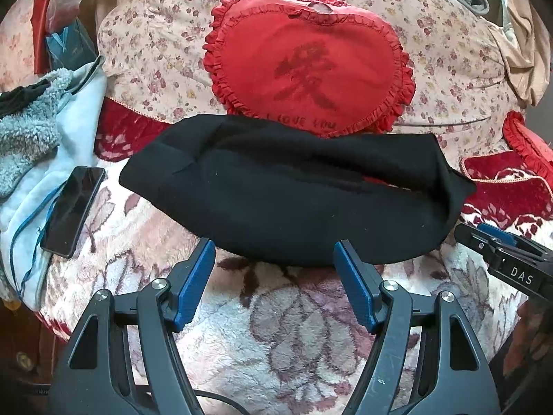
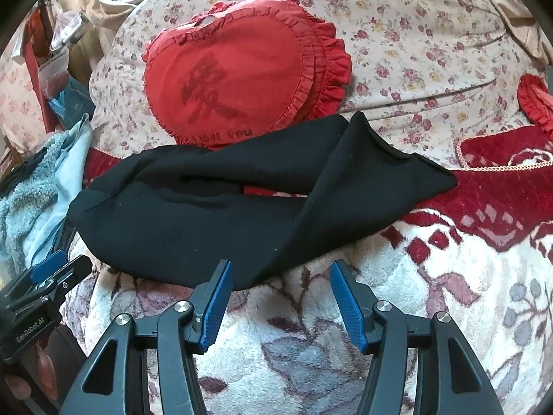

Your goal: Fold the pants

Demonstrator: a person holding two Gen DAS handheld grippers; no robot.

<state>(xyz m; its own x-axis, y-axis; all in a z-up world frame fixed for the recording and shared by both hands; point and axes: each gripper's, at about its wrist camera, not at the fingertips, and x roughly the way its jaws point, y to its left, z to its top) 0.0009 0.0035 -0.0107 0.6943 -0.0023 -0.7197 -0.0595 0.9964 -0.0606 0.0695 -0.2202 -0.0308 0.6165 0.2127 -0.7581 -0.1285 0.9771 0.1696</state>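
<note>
Black pants (image 1: pixel 283 190) lie folded in a long bundle across a floral fleece blanket (image 1: pixel 276 328), also seen in the right wrist view (image 2: pixel 214 214), with one end flapped over at the right (image 2: pixel 380 180). My left gripper (image 1: pixel 274 252) is open and empty, its blue pads just short of the pants' near edge. My right gripper (image 2: pixel 280 269) is open and empty, at the near edge too. The right gripper also shows at the right of the left wrist view (image 1: pixel 497 245), and the left gripper at the lower left of the right wrist view (image 2: pixel 52 273).
A red heart cushion (image 1: pixel 307 65) leans on a floral pillow (image 1: pixel 145 55) behind the pants. A black phone (image 1: pixel 72 211) lies on a light blue fleece garment (image 1: pixel 41 145) at the left. A second red cushion (image 1: pixel 525 141) sits far right.
</note>
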